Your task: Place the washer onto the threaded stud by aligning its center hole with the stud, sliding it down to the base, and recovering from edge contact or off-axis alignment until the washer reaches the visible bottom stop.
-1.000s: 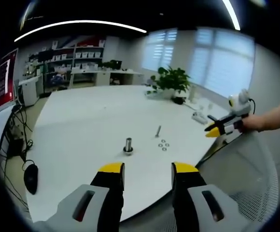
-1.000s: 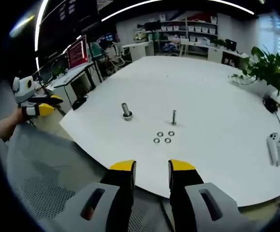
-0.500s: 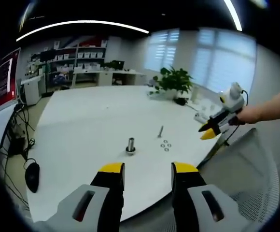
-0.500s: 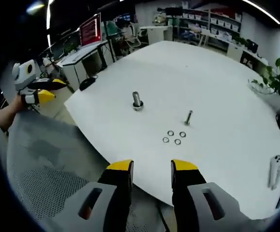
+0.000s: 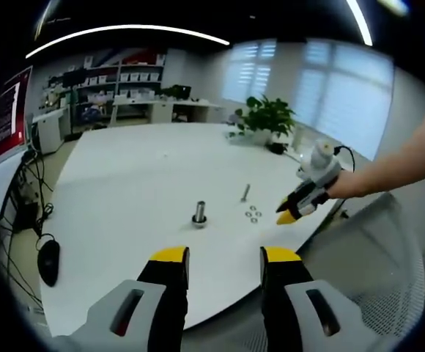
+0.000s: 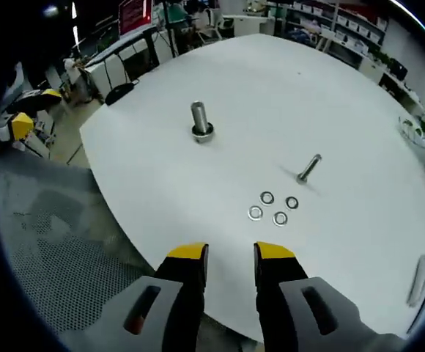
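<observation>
A white round table (image 5: 124, 183) is seen with a potted plant (image 5: 266, 117) at its far edge, a black mouse (image 5: 48, 262) and cables on the floor to the left, and — beyond — shelving (image 5: 117, 81) along the far wall, window blinds (image 5: 330, 88) at right.

**Studs and washers on the tabletop**

In the right gripper view, four washers (image 6: 272, 208) lie clustered on the tabletop (image 6: 359, 132) just ahead of the right gripper (image 6: 231, 257). A thin stud (image 6: 308, 168) stands just beyond them; a thicker stud (image 6: 201, 121) stands well apart to their left.
</observation>
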A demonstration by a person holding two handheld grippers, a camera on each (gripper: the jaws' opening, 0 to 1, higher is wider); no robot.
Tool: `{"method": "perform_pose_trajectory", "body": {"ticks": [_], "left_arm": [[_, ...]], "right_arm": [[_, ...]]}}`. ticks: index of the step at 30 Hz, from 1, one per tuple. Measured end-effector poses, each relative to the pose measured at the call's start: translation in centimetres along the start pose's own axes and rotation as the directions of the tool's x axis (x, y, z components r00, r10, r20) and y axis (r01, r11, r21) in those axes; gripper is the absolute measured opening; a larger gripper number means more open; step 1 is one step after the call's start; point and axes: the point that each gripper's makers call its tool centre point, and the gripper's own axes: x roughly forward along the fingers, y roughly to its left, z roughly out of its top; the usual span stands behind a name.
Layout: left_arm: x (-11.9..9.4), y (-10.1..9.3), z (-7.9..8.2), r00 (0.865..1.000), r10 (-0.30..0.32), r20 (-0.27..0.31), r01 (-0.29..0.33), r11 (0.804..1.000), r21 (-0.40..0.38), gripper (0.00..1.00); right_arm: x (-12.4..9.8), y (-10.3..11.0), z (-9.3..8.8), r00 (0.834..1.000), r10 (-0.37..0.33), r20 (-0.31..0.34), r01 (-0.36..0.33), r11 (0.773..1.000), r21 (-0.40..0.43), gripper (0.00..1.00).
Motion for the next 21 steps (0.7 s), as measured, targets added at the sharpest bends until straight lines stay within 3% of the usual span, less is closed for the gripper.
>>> {"method": "perform_pose_trajectory", "body": {"ticks": [6,10,16,19,21], "left_arm": [[0.0,0.2,-0.2,1.000,0.007,-0.012,-0.007,1.000,-0.003,0.37],[0.1,0.2,-0.3,1.000,0.006,-0.018,-0.006,1.000,-0.001,0.37],[0.1,0.3,-0.4,1.000,0.010,-0.022,-0.010,1.000,0.001,0.37],[0.2,0.4,-0.3,1.000,0.008,-0.018,-0.008,1.000,-0.001,0.37],[0.2,0.5,-0.3,1.000,0.013,-0.020,-0.013,1.000,-0.004,0.37]], "right_arm": [[1.8,-1.3,0.2,0.999,-0.028,-0.030,0.027,0.999,-0.026,0.28],[2.7,-2.0,0.7,1.000,-0.021,-0.022,0.022,0.999,0.049,0.27],[3.7,-2.3,0.8,0.998,-0.031,-0.062,0.032,0.999,0.005,0.27],[4.0,-2.3,1.8,1.000,-0.009,0.000,0.009,0.994,0.106,0.27],[4.3,-2.3,1.5,1.000,-0.014,-0.027,0.016,0.997,0.079,0.27]]}}
